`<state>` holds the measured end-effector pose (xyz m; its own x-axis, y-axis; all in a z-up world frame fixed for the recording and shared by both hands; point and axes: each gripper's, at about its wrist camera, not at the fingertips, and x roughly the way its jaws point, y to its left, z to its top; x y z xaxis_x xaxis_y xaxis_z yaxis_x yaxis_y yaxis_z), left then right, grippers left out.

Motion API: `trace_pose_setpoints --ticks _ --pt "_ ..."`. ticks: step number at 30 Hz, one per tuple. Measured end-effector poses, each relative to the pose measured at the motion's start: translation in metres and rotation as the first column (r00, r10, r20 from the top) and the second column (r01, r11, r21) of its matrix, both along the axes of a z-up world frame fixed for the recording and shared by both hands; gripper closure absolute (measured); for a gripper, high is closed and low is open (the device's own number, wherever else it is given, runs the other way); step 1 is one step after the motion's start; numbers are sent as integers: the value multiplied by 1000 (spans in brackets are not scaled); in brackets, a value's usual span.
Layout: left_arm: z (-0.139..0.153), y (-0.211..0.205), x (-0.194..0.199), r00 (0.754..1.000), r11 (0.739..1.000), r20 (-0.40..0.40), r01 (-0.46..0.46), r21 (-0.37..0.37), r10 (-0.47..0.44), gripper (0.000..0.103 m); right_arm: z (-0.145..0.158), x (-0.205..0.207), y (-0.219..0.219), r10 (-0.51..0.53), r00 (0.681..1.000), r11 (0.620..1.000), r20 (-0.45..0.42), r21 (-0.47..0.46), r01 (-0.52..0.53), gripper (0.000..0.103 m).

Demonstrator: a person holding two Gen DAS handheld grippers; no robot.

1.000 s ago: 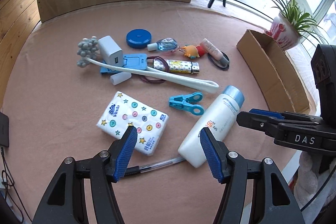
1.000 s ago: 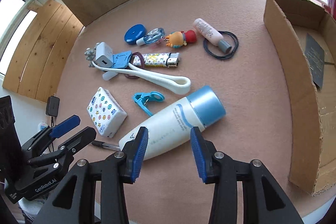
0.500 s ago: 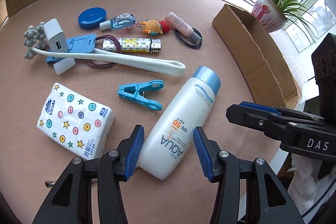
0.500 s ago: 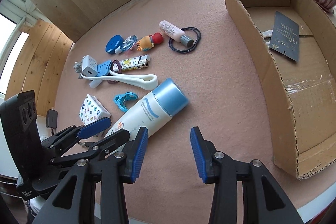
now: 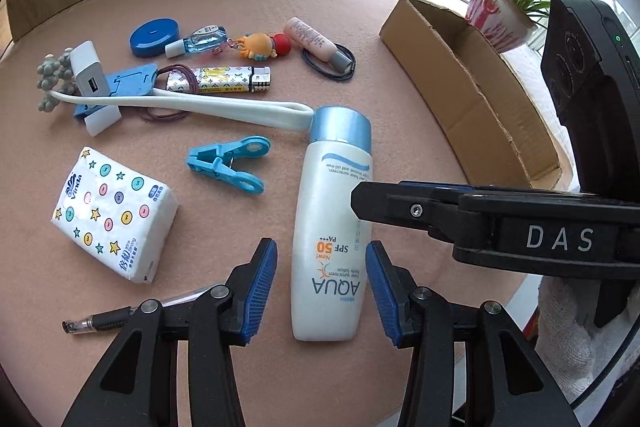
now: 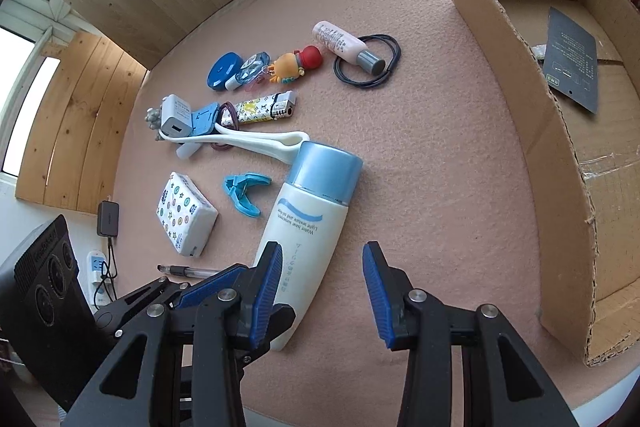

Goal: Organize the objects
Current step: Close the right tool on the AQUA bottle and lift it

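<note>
Sunscreen bottle [image 5: 334, 227] lying flat, base between open left gripper [image 5: 322, 289], right gripper [image 6: 320, 291] open beside it

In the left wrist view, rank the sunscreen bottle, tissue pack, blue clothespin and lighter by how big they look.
1. Sunscreen bottle, largest.
2. Tissue pack.
3. Blue clothespin and lighter: they look about equal. The lighter lies farther from the camera, so I will not rank them.

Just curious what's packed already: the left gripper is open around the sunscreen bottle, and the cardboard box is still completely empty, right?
Not quite. The left gripper is open around the sunscreen bottle, but the cardboard box isn't empty: the right wrist view shows a dark card lying inside.
</note>
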<state>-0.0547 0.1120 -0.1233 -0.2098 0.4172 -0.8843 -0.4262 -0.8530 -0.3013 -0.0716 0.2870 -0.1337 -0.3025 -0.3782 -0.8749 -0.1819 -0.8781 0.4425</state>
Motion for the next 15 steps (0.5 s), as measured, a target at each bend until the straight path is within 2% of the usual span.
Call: trace_pose_setpoints --ticks 10,15 --pt "-8 10 -2 998 998 27 62 -8 -62 53 -17 -12 -7 9 999 997 49 -77 -5 64" --pt "-9 5 -3 997 999 58 41 29 -42 53 -22 -16 -10 8 998 995 67 -99 -1 63"
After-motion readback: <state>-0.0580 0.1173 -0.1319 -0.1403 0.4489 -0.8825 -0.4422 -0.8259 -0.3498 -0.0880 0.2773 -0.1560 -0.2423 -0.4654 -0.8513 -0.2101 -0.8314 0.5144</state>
